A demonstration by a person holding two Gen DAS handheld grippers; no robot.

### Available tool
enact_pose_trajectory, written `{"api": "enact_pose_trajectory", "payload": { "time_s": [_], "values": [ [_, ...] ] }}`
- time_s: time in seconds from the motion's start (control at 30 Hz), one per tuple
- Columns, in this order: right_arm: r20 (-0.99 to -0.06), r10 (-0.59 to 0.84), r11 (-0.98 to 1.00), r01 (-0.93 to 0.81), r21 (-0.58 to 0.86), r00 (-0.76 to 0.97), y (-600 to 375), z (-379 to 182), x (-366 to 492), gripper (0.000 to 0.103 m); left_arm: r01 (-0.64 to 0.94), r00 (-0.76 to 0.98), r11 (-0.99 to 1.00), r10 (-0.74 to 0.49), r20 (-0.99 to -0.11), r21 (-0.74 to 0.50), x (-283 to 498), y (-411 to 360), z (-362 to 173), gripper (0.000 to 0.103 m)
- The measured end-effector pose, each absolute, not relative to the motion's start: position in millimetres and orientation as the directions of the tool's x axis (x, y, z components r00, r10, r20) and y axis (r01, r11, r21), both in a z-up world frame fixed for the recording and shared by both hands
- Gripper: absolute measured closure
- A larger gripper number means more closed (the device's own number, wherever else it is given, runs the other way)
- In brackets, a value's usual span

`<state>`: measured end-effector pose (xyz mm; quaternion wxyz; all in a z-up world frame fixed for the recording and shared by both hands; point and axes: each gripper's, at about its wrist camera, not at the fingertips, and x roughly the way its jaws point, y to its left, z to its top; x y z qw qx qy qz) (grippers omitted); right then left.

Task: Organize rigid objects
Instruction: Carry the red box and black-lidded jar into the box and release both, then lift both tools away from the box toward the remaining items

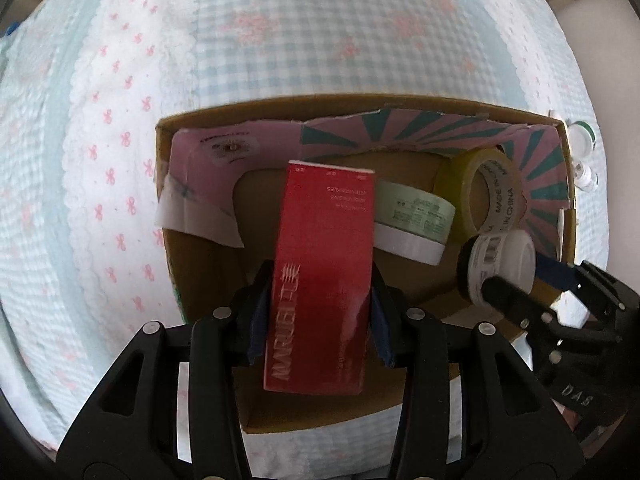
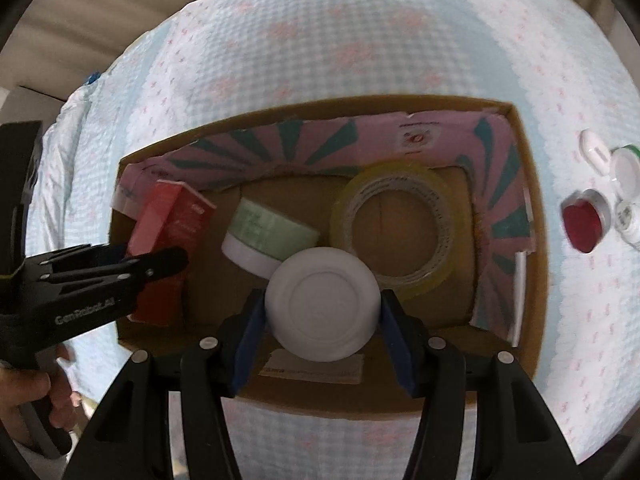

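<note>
Left gripper (image 1: 320, 300): grasping red carton (image 1: 320, 280). Right gripper (image 2: 322, 312): grasping white jar (image 2: 322, 304). Both over box (image 2: 536, 280).

Both views are lit by soft, even daylight, and no hard shadows are seen. The cardboard box (image 1: 400, 106) is bent into a curve by the fisheye lens. Beyond the box, the checked cloth (image 1: 280, 40) is blurred and pale. Dark corners are seen around the edges.
</note>
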<state>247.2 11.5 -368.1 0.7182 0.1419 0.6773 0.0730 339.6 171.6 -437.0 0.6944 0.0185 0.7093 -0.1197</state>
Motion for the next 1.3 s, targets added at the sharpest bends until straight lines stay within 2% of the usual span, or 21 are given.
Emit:
{"api": "enact_pose_trajectory", "payload": {
  "time_s": [0.03,0.07,0.1,0.13,0.5,0.77,1.07,1.3],
  "values": [
    [-0.952,0.298,0.949,0.086,0.304,0.075,11.3,-368.9,245.7,0.049,0.194,-0.029,0.970,-0.145,-0.989,-0.147,342.0,169.8,-435.4,0.053],
    [-0.951,0.296,0.949,0.083,0.303,0.086,10.8,-368.6,244.4,0.031,0.198,-0.019,0.968,-0.151,-0.988,-0.152,342.4,168.7,-431.1,0.021],
    [-0.949,0.299,0.949,0.074,0.307,0.101,10.0,-368.1,241.7,0.002,0.205,-0.001,0.967,-0.153,-0.988,-0.150,343.1,167.5,-425.8,0.002],
    [-0.944,0.310,0.946,0.064,0.318,0.111,8.9,-367.4,239.1,0.000,0.209,0.012,0.967,-0.151,-0.988,-0.145,344.3,167.4,-422.6,0.000],
    [-0.944,0.282,0.956,0.036,0.292,0.173,1.0,-353.9,222.1,0.000,0.188,0.047,0.973,-0.142,-0.989,-0.131,334.6,176.7,-406.1,0.000],
    [-0.936,0.268,0.960,0.019,0.279,0.227,5.9,-325.1,212.1,0.000,0.180,0.110,0.977,-0.136,-0.985,-0.115,310.7,189.5,-369.1,0.000],
    [-0.928,0.251,0.967,-0.033,0.252,0.276,11.6,-272.5,188.2,0.000,0.137,0.212,0.984,-0.144,-0.967,-0.116,266.9,210.9,-311.8,0.000],
    [-0.902,0.241,0.967,-0.012,0.253,0.358,6.9,-210.8,154.9,0.000,0.136,0.297,0.986,-0.137,-0.945,-0.101,219.6,217.8,-259.8,0.000]
  ]
}}
